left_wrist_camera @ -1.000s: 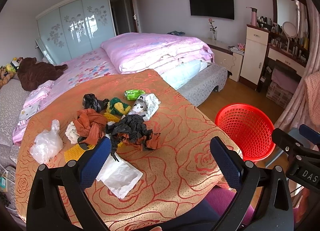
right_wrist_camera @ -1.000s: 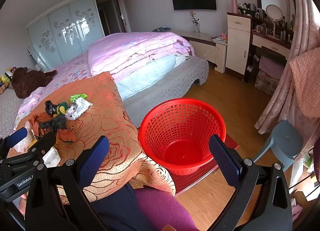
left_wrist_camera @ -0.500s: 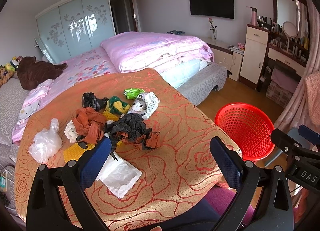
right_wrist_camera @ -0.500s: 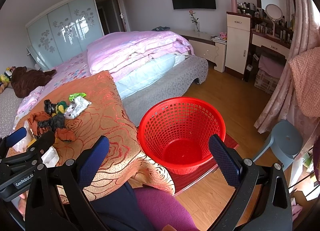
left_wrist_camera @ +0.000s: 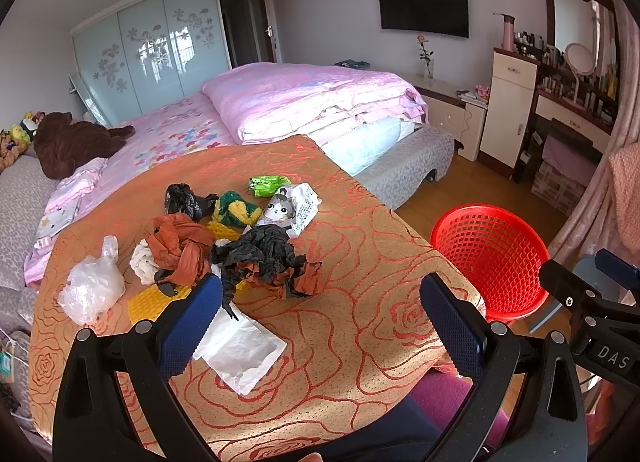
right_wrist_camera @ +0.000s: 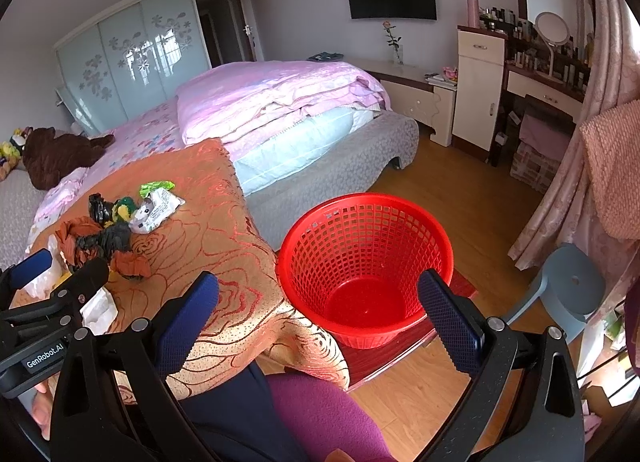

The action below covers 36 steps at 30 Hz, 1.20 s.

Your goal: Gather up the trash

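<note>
Left gripper (left_wrist_camera: 320,318) spread wide, empty, hovering low over the near part of the orange cloth (left_wrist_camera: 360,342). White paper (left_wrist_camera: 240,354) closest, flat, just ahead of the left finger, long axis running toward the near right. Beyond it the heap: black-and-rust wad (left_wrist_camera: 268,258), rust wad (left_wrist_camera: 180,246), clear bag (left_wrist_camera: 92,286) off to the left, cat wrapper (left_wrist_camera: 292,206) and green wrapper (left_wrist_camera: 268,184) farthest. Right gripper (right_wrist_camera: 318,314) likewise wide and empty, aimed at the red basket (right_wrist_camera: 320,238), empty on the floor right of the cloth. Trash ahead and left of the left gripper, well apart from the right; likely a left-hand pick, then a swing right to the basket.
</note>
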{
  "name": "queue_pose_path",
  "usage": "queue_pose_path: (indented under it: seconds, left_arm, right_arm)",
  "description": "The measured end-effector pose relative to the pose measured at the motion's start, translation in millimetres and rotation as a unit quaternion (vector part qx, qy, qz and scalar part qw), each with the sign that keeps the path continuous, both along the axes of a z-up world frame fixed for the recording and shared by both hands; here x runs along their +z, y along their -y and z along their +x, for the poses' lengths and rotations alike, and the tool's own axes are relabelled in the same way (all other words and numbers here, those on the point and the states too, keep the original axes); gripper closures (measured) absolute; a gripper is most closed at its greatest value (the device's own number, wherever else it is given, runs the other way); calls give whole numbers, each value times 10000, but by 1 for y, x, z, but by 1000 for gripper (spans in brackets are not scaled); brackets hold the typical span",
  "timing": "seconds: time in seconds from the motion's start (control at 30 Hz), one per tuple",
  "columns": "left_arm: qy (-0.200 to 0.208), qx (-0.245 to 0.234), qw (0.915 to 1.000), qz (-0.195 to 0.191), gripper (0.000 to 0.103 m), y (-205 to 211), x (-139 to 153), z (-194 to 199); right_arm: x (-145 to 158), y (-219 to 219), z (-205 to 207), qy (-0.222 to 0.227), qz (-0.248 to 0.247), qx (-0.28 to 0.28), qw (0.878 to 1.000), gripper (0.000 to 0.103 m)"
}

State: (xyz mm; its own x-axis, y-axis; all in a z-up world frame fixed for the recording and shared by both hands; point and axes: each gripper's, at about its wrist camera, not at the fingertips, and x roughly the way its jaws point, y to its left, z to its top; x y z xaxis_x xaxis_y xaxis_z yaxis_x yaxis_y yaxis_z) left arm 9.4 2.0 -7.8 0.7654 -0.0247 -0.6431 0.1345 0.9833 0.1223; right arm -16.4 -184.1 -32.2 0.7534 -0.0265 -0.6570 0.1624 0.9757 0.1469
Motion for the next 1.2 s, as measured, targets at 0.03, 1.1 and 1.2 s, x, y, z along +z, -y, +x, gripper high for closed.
queue_pose_path:
  seconds: [0.03,1.1,1.2]
  left_arm:
    - [-9,-2,10000,4,8,0,-1,-1]
    - [-798,1436,9859,-331,8,-235,-12,64]
    - [-964,1502,9831,-413,8,-244,-24,72]
  right_arm:
    - [0,0,0,-2,-3,0,10000,6]
    - [-23,-47,11,-420,-156,898,9950,6]
    - [-24,-48,11,-432,-177,918,9947,6]
